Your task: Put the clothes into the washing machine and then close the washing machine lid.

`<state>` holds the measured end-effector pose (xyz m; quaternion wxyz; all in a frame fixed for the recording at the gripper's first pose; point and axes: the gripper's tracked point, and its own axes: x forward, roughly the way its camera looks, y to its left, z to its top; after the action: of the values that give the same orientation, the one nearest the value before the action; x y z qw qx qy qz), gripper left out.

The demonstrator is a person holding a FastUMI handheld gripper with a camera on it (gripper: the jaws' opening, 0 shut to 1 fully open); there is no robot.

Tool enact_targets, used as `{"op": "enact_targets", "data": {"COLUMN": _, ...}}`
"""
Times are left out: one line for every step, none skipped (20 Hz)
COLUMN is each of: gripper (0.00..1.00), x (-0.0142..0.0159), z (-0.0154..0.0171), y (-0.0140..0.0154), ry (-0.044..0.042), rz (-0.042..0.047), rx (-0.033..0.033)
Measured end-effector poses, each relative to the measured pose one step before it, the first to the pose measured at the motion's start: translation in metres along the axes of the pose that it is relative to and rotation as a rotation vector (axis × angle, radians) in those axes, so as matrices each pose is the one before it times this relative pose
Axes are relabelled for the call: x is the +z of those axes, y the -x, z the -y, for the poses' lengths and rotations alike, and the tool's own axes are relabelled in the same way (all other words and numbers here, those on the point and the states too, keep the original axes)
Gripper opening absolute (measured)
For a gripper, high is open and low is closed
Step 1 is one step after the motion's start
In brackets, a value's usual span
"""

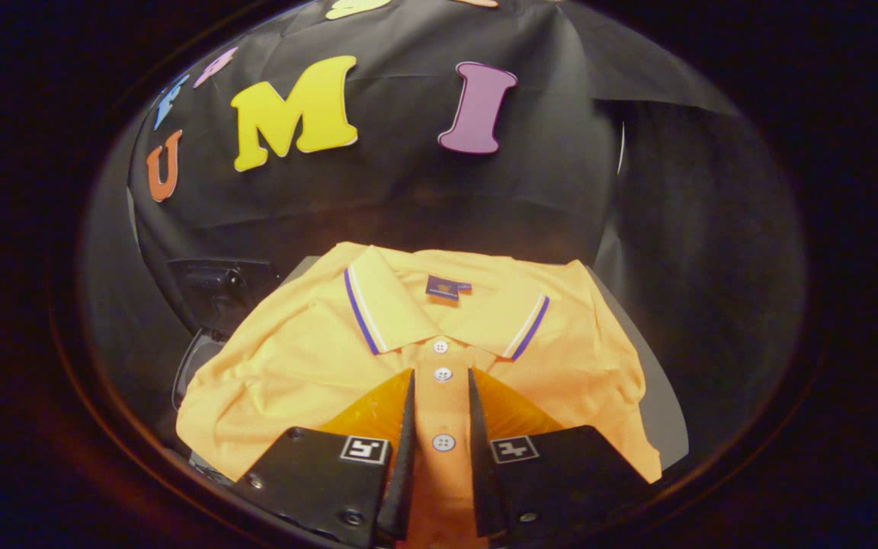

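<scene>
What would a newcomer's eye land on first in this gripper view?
First, the folded orange polo shirt with its purple-and-white striped collar, lying flat just ahead of and beneath the fingers. Next, the gripper, fingers apart over the shirt's button placket, pressing on nothing. To the shirt's left sits a dark plastic object, too dim to identify.
</scene>
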<state>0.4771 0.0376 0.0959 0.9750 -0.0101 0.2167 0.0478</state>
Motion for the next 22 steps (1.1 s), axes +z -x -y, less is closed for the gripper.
{"op": "enact_targets", "data": {"gripper": 0.28, "x": 0.00102, "z": -0.00014, "y": 0.00091, "ry": -0.00939, "rz": 0.01359, "rx": -0.00007}}
{"op": "enact_targets", "data": {"gripper": 0.19, "x": -0.00096, "z": -0.00016, "y": -0.00016, "ry": -0.01067, "rz": 0.00822, "rx": 0.00145}}
{"op": "enact_targets", "data": {"gripper": 0.16, "x": 0.00172, "z": -0.00082, "y": 0.00148, "ry": -0.0227, "rz": 0.00224, "rx": 0.00803}}
{"op": "enact_targets", "data": {"gripper": 0.12, "x": -0.00018, "z": -0.00066, "y": 0.00038, "ry": -0.02822, "rz": -0.00033, "rx": 0.00511}}
{"op": "enact_targets", "data": {"gripper": 0.11, "x": 0.00127, "z": -0.00165, "y": 0.0016, "ry": -0.0095, "rz": -0.00422, "rx": 0.00621}}
{"op": "enact_targets", "data": {"gripper": 0.11, "x": 0.00064, "z": 0.00078, "y": 0.00449, "ry": -0.00811, "rz": 0.00019, "rx": -0.005}}
{"op": "enact_targets", "data": {"gripper": 0.11, "x": 0.00418, "z": -0.0015, "y": 0.00591, "ry": -0.00664, "rz": 0.01321, "rx": -0.00647}}
{"op": "enact_targets", "data": {"gripper": 0.11, "x": 0.00452, "z": -0.00239, "y": 0.00496, "ry": 0.00561, "rz": 0.01091, "rx": -0.00461}}
{"op": "enact_targets", "data": {"gripper": 0.11, "x": 0.00711, "z": -0.00368, "y": 0.00568, "ry": 0.00372, "rz": 0.02025, "rx": -0.00345}}
{"op": "enact_targets", "data": {"gripper": 0.1, "x": 0.00592, "z": -0.00424, "y": 0.00859, "ry": -0.00293, "rz": 0.01885, "rx": -0.00046}}
{"op": "enact_targets", "data": {"gripper": 0.1, "x": 0.00645, "z": -0.00464, "y": 0.00847, "ry": -0.00508, "rz": 0.01133, "rx": 0.00674}}
{"op": "enact_targets", "data": {"gripper": 0.11, "x": 0.00694, "z": -0.00597, "y": 0.00839, "ry": -0.00895, "rz": 0.01515, "rx": 0.0056}}
{"op": "enact_targets", "data": {"gripper": 0.1, "x": 0.00767, "z": -0.00701, "y": 0.00871, "ry": -0.00276, "rz": 0.01913, "rx": 0.00389}}
{"op": "enact_targets", "data": {"gripper": 0.1, "x": 0.00615, "z": -0.00875, "y": 0.00867, "ry": 0.00212, "rz": 0.01856, "rx": 0.00439}}
{"op": "enact_targets", "data": {"gripper": 0.1, "x": 0.00852, "z": -0.00753, "y": 0.00795, "ry": 0.00158, "rz": 0.02016, "rx": 0.00162}}
{"op": "enact_targets", "data": {"gripper": 0.1, "x": 0.00735, "z": -0.00777, "y": 0.01021, "ry": 0.00276, "rz": 0.0208, "rx": 0.00739}}
{"op": "enact_targets", "data": {"gripper": 0.1, "x": 0.00757, "z": -0.008, "y": 0.00857, "ry": 0.00123, "rz": 0.01805, "rx": 0.00513}}
{"op": "enact_targets", "data": {"gripper": 0.1, "x": 0.0079, "z": -0.00741, "y": 0.00859, "ry": -0.00367, "rz": 0.02296, "rx": 0.00534}}
{"op": "enact_targets", "data": {"gripper": 0.1, "x": 0.008, "z": -0.0094, "y": 0.00778, "ry": 0.00214, "rz": 0.01867, "rx": 0.00837}}
{"op": "enact_targets", "data": {"gripper": 0.1, "x": 0.009, "z": -0.01017, "y": 0.00901, "ry": 0.00049, "rz": 0.02099, "rx": 0.00685}}
{"op": "enact_targets", "data": {"gripper": 0.1, "x": 0.00907, "z": -0.0116, "y": 0.00899, "ry": 0.0003, "rz": 0.02069, "rx": 0.00787}}
{"op": "enact_targets", "data": {"gripper": 0.1, "x": 0.00761, "z": -0.01058, "y": 0.00852, "ry": 0.00376, "rz": 0.01999, "rx": 0.0072}}
